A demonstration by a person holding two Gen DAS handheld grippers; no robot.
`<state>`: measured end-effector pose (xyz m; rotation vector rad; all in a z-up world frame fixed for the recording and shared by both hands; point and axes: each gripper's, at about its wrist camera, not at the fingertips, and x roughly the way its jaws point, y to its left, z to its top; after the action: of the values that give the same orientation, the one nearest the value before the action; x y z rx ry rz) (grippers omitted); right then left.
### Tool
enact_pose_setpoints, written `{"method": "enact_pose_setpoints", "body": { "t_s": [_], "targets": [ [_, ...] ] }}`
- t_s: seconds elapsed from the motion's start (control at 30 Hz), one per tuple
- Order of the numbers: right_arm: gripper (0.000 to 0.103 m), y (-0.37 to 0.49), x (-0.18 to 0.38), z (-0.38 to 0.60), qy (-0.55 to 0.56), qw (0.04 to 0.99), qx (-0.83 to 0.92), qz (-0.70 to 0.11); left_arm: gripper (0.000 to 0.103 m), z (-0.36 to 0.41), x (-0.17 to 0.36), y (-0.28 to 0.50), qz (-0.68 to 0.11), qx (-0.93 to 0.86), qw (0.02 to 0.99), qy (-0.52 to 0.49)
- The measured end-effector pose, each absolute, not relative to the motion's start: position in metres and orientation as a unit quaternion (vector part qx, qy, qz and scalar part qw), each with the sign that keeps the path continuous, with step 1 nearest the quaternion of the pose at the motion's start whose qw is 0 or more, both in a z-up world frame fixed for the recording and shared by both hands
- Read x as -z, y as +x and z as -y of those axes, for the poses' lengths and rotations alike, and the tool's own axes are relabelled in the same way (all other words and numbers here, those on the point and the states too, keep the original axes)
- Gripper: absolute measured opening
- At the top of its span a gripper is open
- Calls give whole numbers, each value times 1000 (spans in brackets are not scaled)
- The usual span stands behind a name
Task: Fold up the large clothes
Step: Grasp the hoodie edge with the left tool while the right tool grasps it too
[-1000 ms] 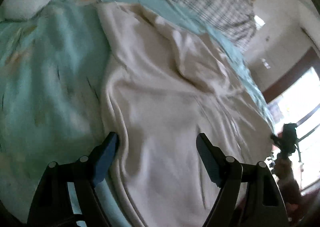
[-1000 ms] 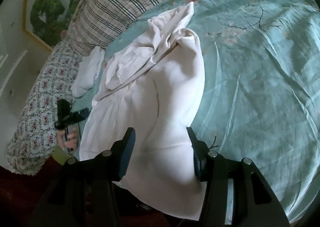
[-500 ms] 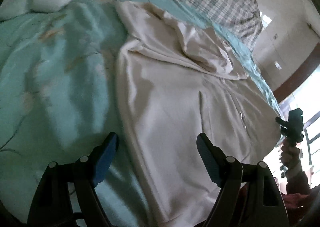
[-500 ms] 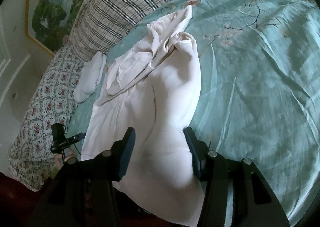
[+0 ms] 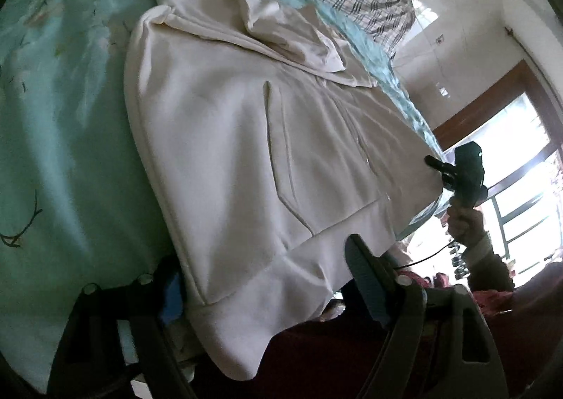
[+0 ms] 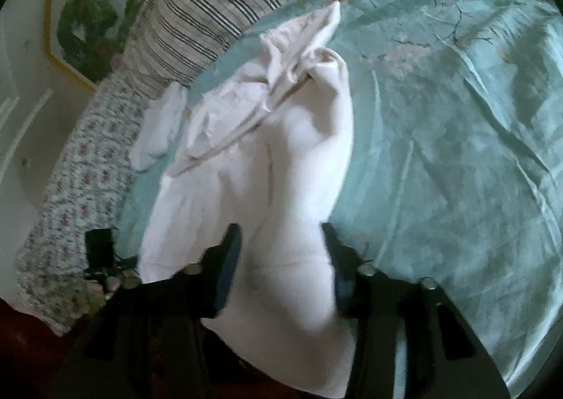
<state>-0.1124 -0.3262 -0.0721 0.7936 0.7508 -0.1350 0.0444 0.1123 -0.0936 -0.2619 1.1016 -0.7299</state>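
Observation:
A large cream hooded sweatshirt (image 5: 228,138) lies spread on a teal bedspread (image 5: 63,124), its hem hanging over the near bed edge and its hood bunched at the far end. It also shows in the right wrist view (image 6: 281,170). My left gripper (image 5: 264,279) is open, its fingers on either side of the hem corner, not closed on it. My right gripper (image 6: 281,258) is open, its fingers straddling the other hem corner. The right gripper also shows in the left wrist view (image 5: 461,170), in a hand at the bed's edge.
A plaid pillow (image 6: 225,1) lies at the head of the bed. A small white cloth (image 6: 158,128) lies by a floral cover (image 6: 77,195). The teal bedspread (image 6: 457,152) stretches wide to the right. A bright window (image 5: 520,166) is beyond the bed.
My left gripper has drawn back toward the bed's near edge, so the hem now lies between its fingers. My right gripper has edged closer over the hem. Both stay open.

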Motion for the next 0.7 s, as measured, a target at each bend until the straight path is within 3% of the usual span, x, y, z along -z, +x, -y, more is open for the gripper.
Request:
{"method": "enact_pose_setpoints", "body": {
  "t_s": [0.03,0.1,0.17,0.37,0.47,0.7],
  "targets": [
    [36,-113,72,327,374,851,65,-362,43,-110,92,44,-509,342,781,-118],
    [24,-112,70,326,358,851,66,-379,21,-106,92,44,-511,340,782,-110],
    [14,-109,66,324,349,852,62,-385,19,-99,88,44,-508,326,792,-92],
    [12,-102,48,321,333,866,34,-371,15,-107,61,36,-457,312,824,-122],
    [12,-105,40,332,392,864,2,-317,14,-111,46,42,-431,320,830,-148],
    [11,-65,-2,349,380,886,-11,-266,14,-106,7,91,-383,324,848,-170]
  ]
}}
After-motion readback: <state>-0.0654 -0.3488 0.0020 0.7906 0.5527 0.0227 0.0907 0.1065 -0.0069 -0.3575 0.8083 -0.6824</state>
